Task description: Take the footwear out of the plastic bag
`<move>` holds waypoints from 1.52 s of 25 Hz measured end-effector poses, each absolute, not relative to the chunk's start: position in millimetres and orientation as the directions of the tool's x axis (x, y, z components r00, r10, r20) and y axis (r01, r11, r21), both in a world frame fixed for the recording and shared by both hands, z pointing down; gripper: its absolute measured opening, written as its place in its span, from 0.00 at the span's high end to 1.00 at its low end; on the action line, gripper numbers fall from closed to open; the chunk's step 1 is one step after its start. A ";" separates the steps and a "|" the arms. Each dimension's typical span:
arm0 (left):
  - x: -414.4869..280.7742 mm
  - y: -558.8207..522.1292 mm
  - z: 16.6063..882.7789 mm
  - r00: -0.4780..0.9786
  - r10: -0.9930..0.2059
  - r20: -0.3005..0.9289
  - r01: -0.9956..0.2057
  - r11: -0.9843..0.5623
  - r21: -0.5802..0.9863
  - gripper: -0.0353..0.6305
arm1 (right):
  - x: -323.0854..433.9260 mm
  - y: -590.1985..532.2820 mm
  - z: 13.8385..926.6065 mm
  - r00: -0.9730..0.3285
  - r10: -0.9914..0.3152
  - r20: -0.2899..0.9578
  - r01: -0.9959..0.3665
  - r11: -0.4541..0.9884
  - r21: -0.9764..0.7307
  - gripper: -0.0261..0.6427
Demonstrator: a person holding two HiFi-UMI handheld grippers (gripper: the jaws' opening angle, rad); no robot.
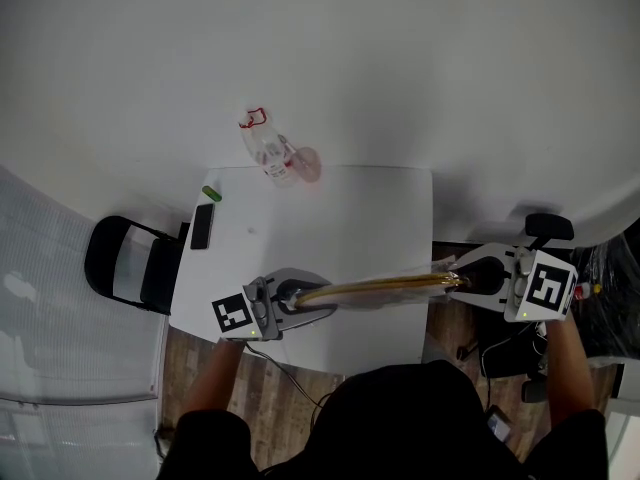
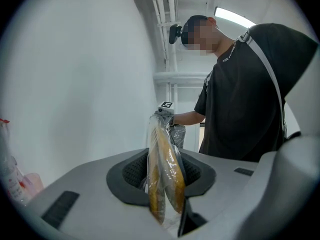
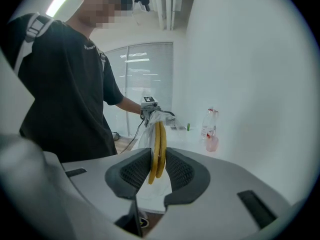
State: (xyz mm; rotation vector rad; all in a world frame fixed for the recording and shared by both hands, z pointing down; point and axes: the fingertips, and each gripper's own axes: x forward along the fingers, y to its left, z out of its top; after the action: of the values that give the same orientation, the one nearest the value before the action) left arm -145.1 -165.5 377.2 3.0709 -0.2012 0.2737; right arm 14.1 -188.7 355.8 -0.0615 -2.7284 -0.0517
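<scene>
Since a bag can hardly be emptied by 1 grip alone, the load was shared between 2 claws and held in the air over the near part of the counter (image 1: pixel 330 218), level and stretched from left to right. The left claw (image 1: pixel 318 296) was closed on 1 end, where the footwear (image 3: pixel 158 151) was seen wrapped in glossy film, so that end was judged to be the anchor. The right claw (image 1: pixel 458 280) was clamped on the opposite end, its pads pressed against the yellow soles. These looked bare of film there, so this end was taken to be the mouth of the plastic bag (image 2: pixel 177 134), though that could not be settled. Most of the footwear's length lay inside the bag, and the pull apart was judged not yet done. The soles were held on edge and side by side, which kept them thin enough to fit between the pads.

Counted from near to far, 2 claws, 1 plastic bag, 2 flat yellow pieces of footwear and 1 white counter were found. Further back on it lay 1 dark flat slab (image 1: pixel 201 226) and 1 small green item (image 1: pixel 211 193). Beyond them stood 1 clear bottle (image 1: pixel 268 153) with red at its top and 1 pink item (image 1: pixel 307 164) just beside it. All 4 were well apart from the work, presumably so that nothing would be knocked. On the floor off the counter's left side, 1 black chair (image 1: pixel 125 263) was seen.
</scene>
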 end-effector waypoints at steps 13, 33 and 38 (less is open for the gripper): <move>-124.8 -170.7 395.2 0.971 -0.106 0.214 -0.122 -0.991 0.059 0.74 | 15.7 -184.2 372.2 -0.891 0.035 0.452 0.046 0.999 0.013 0.85; -131.6 -186.6 428.6 0.958 -0.149 0.245 -0.175 -0.980 0.089 0.72 | 50.3 -189.8 373.0 -0.884 0.009 0.468 -0.003 1.000 -0.026 0.86; -137.8 -191.9 430.1 0.956 -0.174 0.236 -0.205 -0.972 0.114 0.72 | 54.7 -195.7 368.1 -0.884 -0.026 0.466 -0.058 0.997 -0.056 0.86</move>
State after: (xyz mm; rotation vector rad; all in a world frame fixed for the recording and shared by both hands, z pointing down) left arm -137.8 -191.9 430.1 2.9708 -0.2888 0.3405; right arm 54.7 -195.7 368.1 0.0591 -2.6554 0.0934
